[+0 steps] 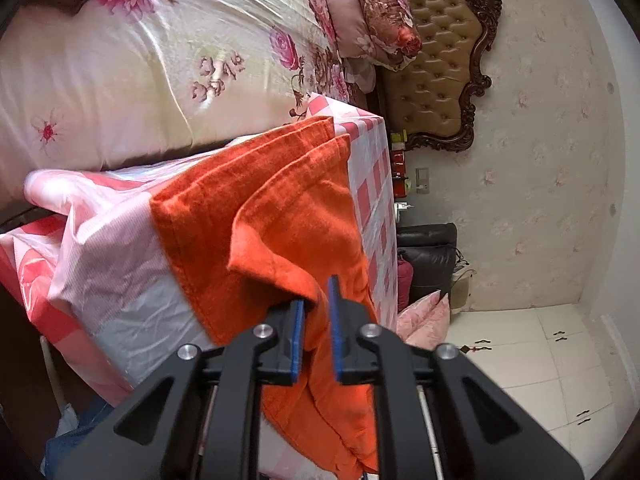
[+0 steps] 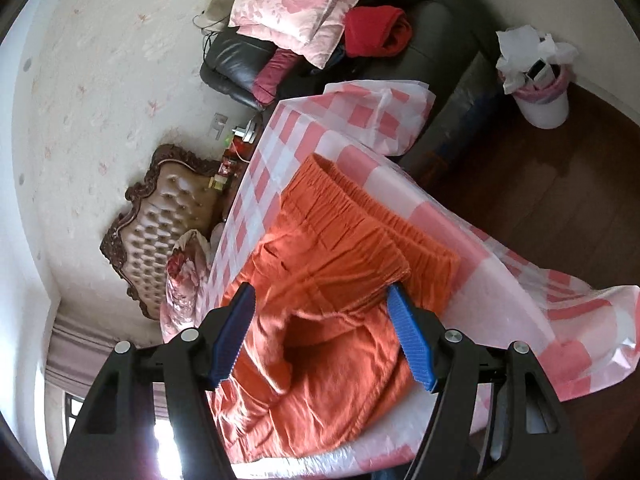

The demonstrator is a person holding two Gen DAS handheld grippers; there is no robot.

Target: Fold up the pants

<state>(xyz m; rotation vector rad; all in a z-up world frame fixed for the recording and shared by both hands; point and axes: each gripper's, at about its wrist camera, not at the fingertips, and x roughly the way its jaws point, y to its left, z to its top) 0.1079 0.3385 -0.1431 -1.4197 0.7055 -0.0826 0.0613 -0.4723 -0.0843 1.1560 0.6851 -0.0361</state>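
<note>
Orange pants [image 1: 280,216] lie on a table under a pink-and-white checked cloth [image 1: 372,184]. In the left wrist view my left gripper [image 1: 316,300] is shut on a fold of the pants, and the cloth rises from the table into the blue pads [image 1: 297,336]. The two leg hems [image 1: 320,136] point away toward the bed. In the right wrist view the pants [image 2: 320,280] lie doubled over, with the elastic waistband [image 2: 360,208] at the far end. My right gripper [image 2: 320,288] hovers just above them, open wide, with nothing between its fingers.
A bed with a floral cover [image 1: 160,60] and a tufted headboard [image 1: 440,60] runs along the table's far side. A black leather chair [image 2: 240,64] holds a pink pillow [image 2: 300,4] and red clothes. A white bin [image 2: 544,92] stands on the dark wood floor.
</note>
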